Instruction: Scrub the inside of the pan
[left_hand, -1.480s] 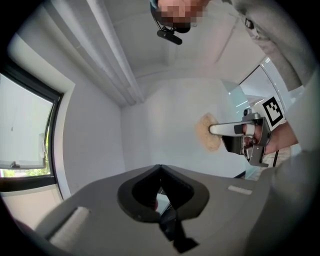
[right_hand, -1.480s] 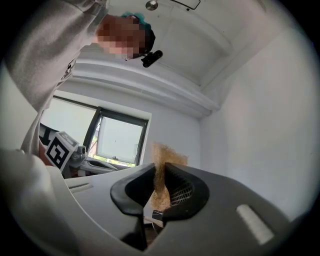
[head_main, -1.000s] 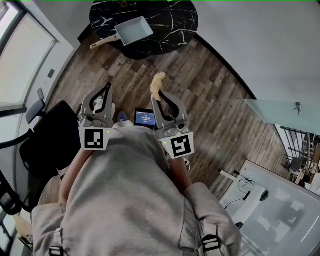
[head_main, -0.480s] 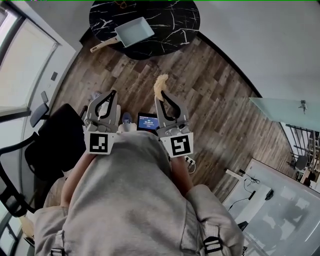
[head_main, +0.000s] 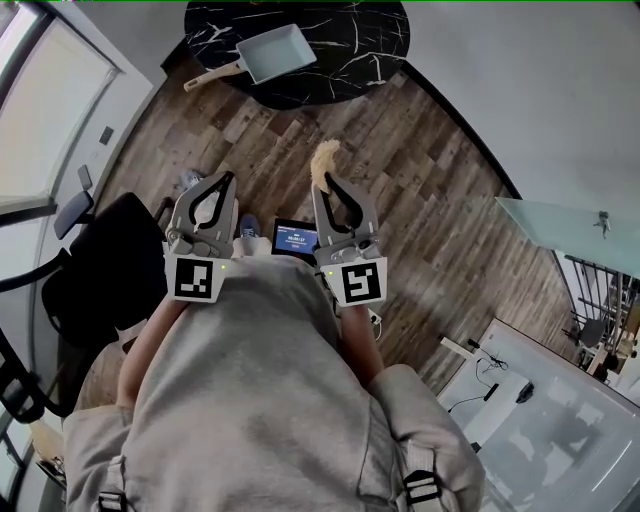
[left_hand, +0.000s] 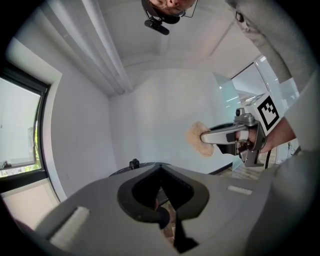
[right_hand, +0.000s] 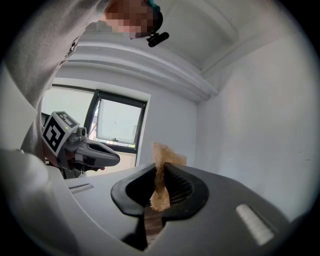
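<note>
Plainly the scrubbing has not begun — the pan sits on the black table, well apart from both tongs, the right gripper clamped on a tan scrub pad, the left gripper closed and empty.

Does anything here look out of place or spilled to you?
Nothing looks spilled or broken. The pan sits flat on the black table. One oddity: a small lit screen shows just ahead of the person, over the wooden floor; whether it lies on the floor I cannot tell.
</note>
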